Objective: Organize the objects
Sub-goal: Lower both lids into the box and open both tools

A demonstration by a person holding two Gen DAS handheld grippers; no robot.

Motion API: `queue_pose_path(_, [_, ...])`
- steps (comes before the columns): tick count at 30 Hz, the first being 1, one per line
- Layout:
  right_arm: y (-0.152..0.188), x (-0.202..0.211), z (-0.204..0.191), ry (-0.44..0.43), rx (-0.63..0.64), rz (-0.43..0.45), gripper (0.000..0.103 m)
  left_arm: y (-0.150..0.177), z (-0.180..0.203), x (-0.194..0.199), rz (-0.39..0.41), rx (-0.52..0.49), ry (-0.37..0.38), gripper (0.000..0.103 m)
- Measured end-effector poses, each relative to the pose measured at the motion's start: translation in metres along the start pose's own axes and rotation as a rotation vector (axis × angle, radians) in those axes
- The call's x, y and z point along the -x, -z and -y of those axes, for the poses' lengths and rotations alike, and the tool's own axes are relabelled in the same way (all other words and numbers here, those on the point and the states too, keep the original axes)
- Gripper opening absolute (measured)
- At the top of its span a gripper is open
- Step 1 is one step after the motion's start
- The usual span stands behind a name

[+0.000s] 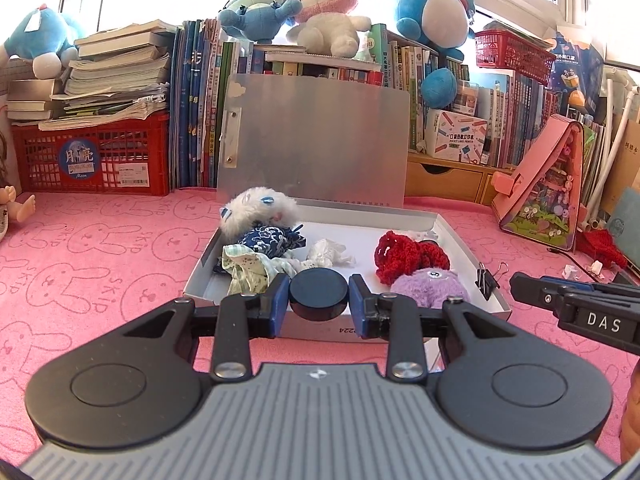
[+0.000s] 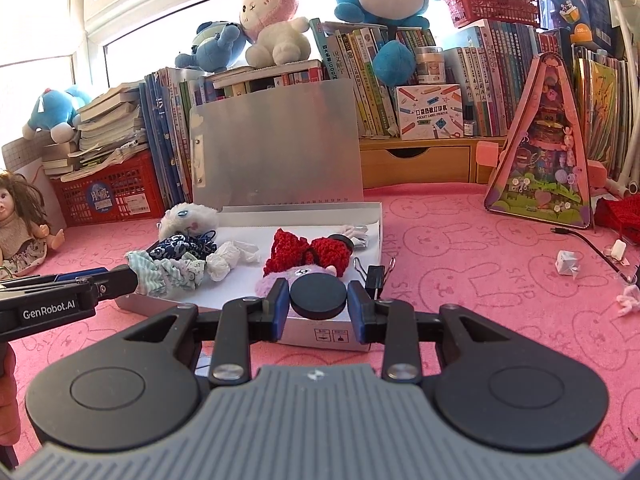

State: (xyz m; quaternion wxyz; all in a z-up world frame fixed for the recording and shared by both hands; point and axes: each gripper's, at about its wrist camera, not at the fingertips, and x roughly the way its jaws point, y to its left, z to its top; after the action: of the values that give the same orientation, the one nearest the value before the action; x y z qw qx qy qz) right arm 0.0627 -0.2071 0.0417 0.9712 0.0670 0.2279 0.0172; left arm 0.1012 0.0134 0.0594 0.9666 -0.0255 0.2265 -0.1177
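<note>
Left gripper clamps a black disc between its blue pads, right gripper clamps a second black disc the same way, both closed on the discs, both above the near edge of the open box on the pink cloth. Risks, as judged: a disc held only by its rim can pop out and roll off the near side; grippers sit close side by side so they can knock each other over the box; lid stands upright at the far side, a bump can tip it shut; black clip sits at the right rim and can get pushed off. Box contents: far left white plush, blue patterned cloth, near left green striped cloth, middle crumpled white paper, right red knit, near right purple plush. Bare floor shows in the middle, likely the drop spot
</note>
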Motion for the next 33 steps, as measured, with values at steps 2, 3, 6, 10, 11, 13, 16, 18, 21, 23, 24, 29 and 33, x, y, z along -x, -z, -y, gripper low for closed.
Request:
queue_pose_path(2, [-0.001,-0.003,0.001,-0.005,-0.009,-0.008,0.038,-0.004,-0.004,-0.004,-0.001,0.008,-0.001,0.037])
queue_pose_path(3, [-0.002,-0.004,0.002,-0.008,-0.013,-0.011,0.038,-0.005,-0.007,-0.007,0.001,0.013,-0.001,0.037])
queue_pose_path(6, [-0.002,-0.011,0.001,-0.022,-0.021,-0.026,0.038,-0.008,-0.013,-0.015,-0.007,0.031,-0.004,0.037])
queue_pose_path(10, [-0.005,-0.021,-0.007,-0.052,-0.01,-0.04,0.038,-0.008,-0.015,-0.027,-0.024,0.045,-0.008,0.037])
queue_pose_path(11, [-0.006,-0.024,-0.01,-0.064,-0.01,-0.042,0.038,-0.009,-0.014,-0.029,-0.023,0.041,-0.007,0.037])
queue_pose_path(13, [-0.009,-0.03,-0.015,-0.094,-0.016,-0.05,0.038,-0.009,-0.012,-0.035,-0.02,0.034,0.001,0.037])
queue_pose_path(16, [-0.013,-0.043,-0.024,-0.119,-0.004,-0.057,0.038,-0.01,-0.009,-0.047,-0.028,0.031,0.011,0.037])
queue_pose_path(18, [-0.013,-0.052,-0.03,-0.12,0.026,-0.067,0.038,-0.011,-0.009,-0.055,-0.035,0.025,0.016,0.037])
queue_pose_path(21, [-0.013,-0.063,-0.036,-0.137,0.048,-0.084,0.038,-0.01,-0.008,-0.067,-0.048,-0.018,0.021,0.037])
queue_pose_path(23, [-0.014,-0.07,-0.039,-0.153,0.049,-0.094,0.038,-0.009,-0.01,-0.074,-0.058,-0.049,0.023,0.037])
queue_pose_path(24, [-0.015,-0.074,-0.04,-0.163,0.049,-0.1,0.038,-0.008,-0.011,-0.078,-0.066,-0.058,0.024,0.037])
queue_pose_path(29, [-0.012,-0.091,-0.049,-0.135,0.117,-0.109,0.038,-0.008,-0.014,-0.093,-0.074,-0.099,0.005,0.037])
queue_pose_path(33, [-0.012,-0.101,-0.048,-0.127,0.129,-0.115,0.038,-0.009,-0.01,-0.106,-0.073,-0.139,0.007,0.037])
